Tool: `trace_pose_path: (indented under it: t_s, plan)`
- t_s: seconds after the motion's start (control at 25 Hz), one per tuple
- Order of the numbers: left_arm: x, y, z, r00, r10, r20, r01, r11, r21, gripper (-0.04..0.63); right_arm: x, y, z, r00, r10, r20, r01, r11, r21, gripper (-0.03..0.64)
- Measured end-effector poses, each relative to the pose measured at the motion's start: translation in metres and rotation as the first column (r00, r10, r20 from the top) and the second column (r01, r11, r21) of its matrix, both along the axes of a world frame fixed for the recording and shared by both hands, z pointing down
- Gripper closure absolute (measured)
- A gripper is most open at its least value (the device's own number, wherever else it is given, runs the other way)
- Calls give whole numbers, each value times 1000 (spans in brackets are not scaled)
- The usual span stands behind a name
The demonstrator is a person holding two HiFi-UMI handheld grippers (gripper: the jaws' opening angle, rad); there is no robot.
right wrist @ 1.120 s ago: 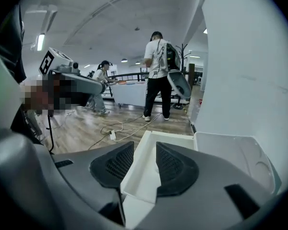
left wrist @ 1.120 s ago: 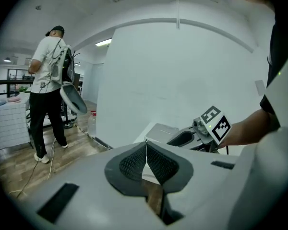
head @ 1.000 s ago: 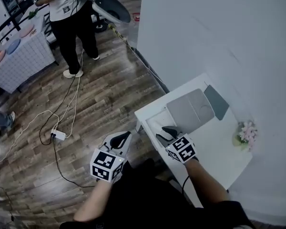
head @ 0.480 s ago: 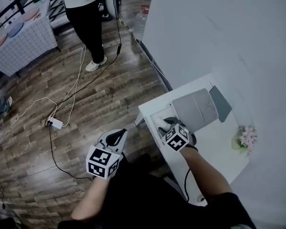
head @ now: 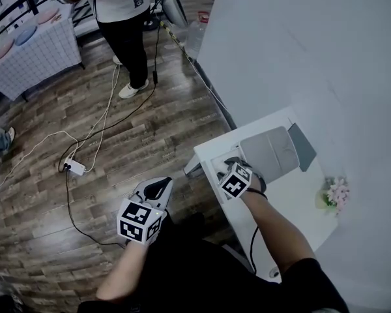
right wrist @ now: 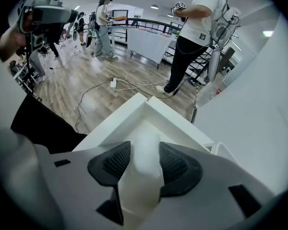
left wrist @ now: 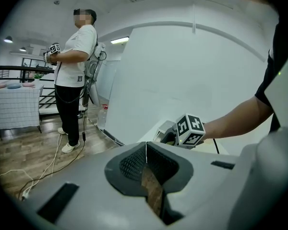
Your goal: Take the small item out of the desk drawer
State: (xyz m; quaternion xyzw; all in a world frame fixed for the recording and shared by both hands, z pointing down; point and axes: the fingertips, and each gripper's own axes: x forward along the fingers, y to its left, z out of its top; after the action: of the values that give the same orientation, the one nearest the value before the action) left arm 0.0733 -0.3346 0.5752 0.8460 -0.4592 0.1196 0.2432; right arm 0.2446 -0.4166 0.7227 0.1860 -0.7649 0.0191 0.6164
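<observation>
Wooden floor [head: 117, 142] runs up to a white wall, and the white bench [head: 293, 194] stands against that wall. A grey pad [head: 268, 150] lies on the bench and a small bunch of flowers [head: 335, 193] sits at its far edge by the wall.

The drawer [head: 205, 158] is already pulled out at the bench corner nearest the open floor, so that step looks done. You have your right tool [head: 228, 167] down over the open drawer. Its jaws are opening and stand wide, with the small white item [right wrist: 144, 152] between the pads, close to both. From what shows, the pads are not clamped on it, and the item sits inside the drawer near a corner of its white walls.

Your left tool [head: 158, 189] hangs over the floor, well apart from the bench, with its jaws together and nothing in them.

By my reading you are at the grasp itself. What is left is to close on the item, lift it clear of the drawer walls and bring it out.
</observation>
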Motion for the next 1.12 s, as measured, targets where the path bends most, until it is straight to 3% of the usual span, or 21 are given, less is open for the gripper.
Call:
trace_pose_path:
  t_s: [0.24, 0.56, 0.8, 1.12]
  plan:
    - [-14, 2, 2, 1000, 4, -10, -4, 1000, 2, 583, 3, -5, 6, 998, -4, -69, 6, 1000, 30, 450]
    - [-39, -7, -11, 999, 40, -25, -39, 999, 31, 583, -11, -2, -29, 998, 68, -10, -67, 994, 88, 456]
    - [-32, -22, -38, 995, 98, -14, -96, 991, 95, 583, 4, -1, -57, 973, 196, 119, -208, 973, 104, 456]
    - [-14, -32, -74, 994, 109, 19, -111, 983, 143, 583, 18, -10, -97, 912, 257, 320, -305, 946, 111, 456]
